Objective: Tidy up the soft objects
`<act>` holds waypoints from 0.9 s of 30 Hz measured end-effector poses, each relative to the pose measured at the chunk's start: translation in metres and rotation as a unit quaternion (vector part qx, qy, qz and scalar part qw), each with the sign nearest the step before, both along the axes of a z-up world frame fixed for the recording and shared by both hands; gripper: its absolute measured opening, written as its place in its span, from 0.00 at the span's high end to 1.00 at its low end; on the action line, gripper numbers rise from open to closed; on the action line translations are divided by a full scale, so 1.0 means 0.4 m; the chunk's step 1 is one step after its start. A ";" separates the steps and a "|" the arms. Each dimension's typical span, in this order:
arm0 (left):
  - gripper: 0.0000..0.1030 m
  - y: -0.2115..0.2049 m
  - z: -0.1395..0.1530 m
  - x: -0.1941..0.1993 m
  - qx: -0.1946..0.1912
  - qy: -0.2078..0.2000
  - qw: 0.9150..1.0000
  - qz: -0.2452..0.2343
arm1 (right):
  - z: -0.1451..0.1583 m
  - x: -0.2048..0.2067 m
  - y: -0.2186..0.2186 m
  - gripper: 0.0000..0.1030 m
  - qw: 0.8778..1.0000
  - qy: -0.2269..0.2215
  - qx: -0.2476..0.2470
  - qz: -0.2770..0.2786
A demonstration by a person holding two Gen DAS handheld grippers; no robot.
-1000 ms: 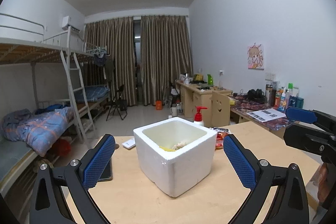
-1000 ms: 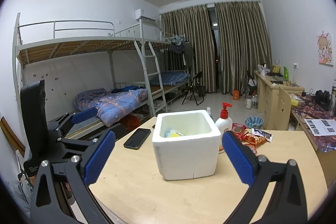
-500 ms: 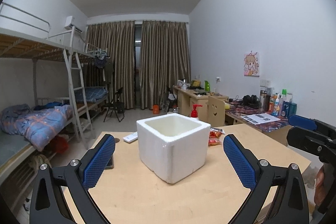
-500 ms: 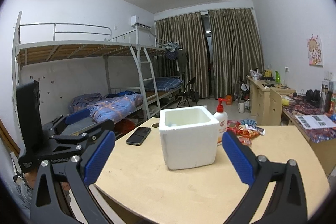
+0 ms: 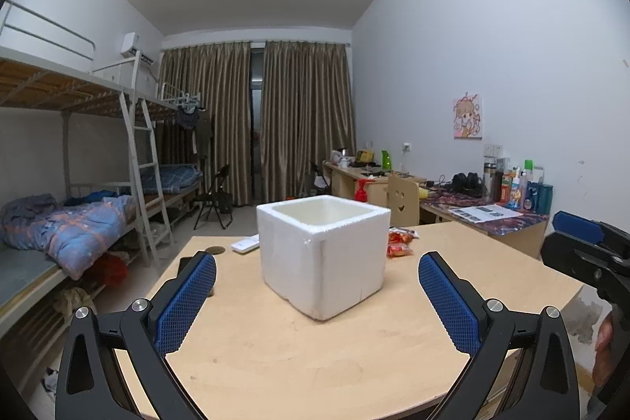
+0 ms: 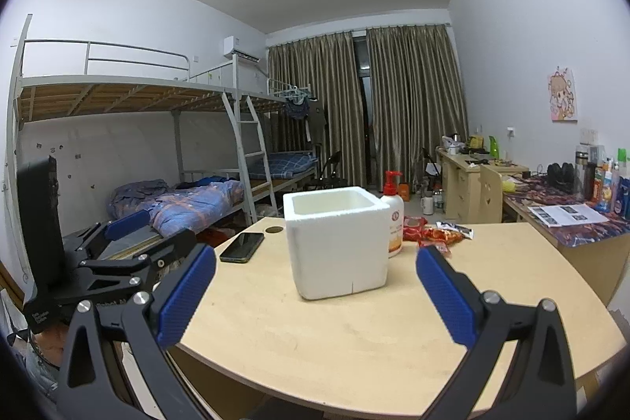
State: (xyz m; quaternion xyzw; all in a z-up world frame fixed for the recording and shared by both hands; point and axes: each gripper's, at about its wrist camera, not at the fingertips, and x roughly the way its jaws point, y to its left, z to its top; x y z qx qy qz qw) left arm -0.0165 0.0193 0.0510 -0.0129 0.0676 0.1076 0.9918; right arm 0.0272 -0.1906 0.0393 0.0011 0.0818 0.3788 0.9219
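A white foam box [image 5: 325, 254] [image 6: 338, 241] stands open-topped in the middle of the round wooden table [image 5: 315, 353] [image 6: 354, 337]. From this low angle its inside is hidden. My left gripper [image 5: 317, 296] is open and empty, held near the table's front edge, well short of the box. My right gripper [image 6: 315, 296] is also open and empty, likewise back from the box. In the left wrist view the right gripper shows at the right edge [image 5: 582, 250]; the left one shows at the left in the right wrist view [image 6: 118, 254].
A black phone [image 6: 242, 247] lies left of the box, and a white remote [image 5: 245, 245] lies behind it. A red-capped pump bottle [image 6: 393, 219] and red snack packets [image 6: 431, 233] sit to the box's right. Bunk beds stand left, desks right.
Both grippers have dropped lower and drawn back from the box. The soft items inside, visible a second ago, are now hidden below its rim.
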 end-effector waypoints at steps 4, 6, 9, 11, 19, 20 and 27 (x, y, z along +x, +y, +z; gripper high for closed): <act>0.00 0.001 -0.021 -0.008 -0.002 -0.001 1.000 0.005 | -0.023 -0.015 -0.006 0.00 1.000 -0.002 -0.002 -0.009; 0.00 0.004 -0.033 -0.022 -0.006 -0.007 1.000 0.010 | -0.032 -0.018 -0.009 0.00 1.000 0.001 0.002 -0.006; 0.00 0.007 -0.047 -0.031 -0.009 -0.002 1.000 0.008 | -0.043 -0.022 -0.005 0.00 1.000 0.009 0.000 -0.006; 0.00 0.003 -0.054 -0.036 -0.007 0.001 1.000 0.010 | -0.048 -0.027 -0.003 0.00 1.000 0.012 0.000 -0.007; 0.00 -0.011 -0.061 -0.051 -0.006 -0.001 1.000 0.003 | -0.053 -0.053 -0.002 0.00 1.000 0.006 -0.009 -0.006; 0.00 -0.013 -0.061 -0.052 -0.004 -0.001 1.000 0.003 | -0.051 -0.053 -0.002 0.00 1.000 0.007 -0.009 -0.007; 0.00 -0.018 -0.065 -0.047 -0.003 0.004 1.000 0.001 | -0.057 -0.046 0.000 0.00 1.000 0.014 -0.014 -0.011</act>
